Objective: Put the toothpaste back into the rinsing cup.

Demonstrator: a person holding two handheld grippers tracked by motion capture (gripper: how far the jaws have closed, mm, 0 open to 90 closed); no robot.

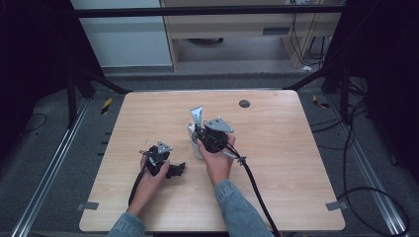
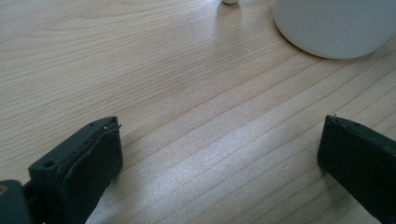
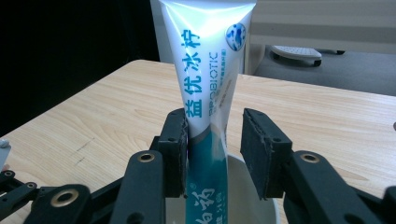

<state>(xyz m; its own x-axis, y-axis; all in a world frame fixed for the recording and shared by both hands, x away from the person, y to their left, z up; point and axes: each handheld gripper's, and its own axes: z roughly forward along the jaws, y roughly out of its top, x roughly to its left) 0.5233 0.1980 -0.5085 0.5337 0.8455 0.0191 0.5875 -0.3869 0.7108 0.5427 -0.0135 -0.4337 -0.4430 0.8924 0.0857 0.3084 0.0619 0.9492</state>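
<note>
The toothpaste tube already stands upright in the white cup, the right gripper above that cup with jaws parted around it, while the left gripper, spread and empty, rests beside the cup, so little seems left.

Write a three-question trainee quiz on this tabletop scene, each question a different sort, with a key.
1. True or false: the left gripper holds the tube.
2. The tube's lower end is in: A) the cup B) a box C) a drawer.
3. Fill in: the right gripper's jaws stand on either side of the ____.

Key: 1 false, its jaws are apart with bare table between. 2 A. 3 tube.
</note>
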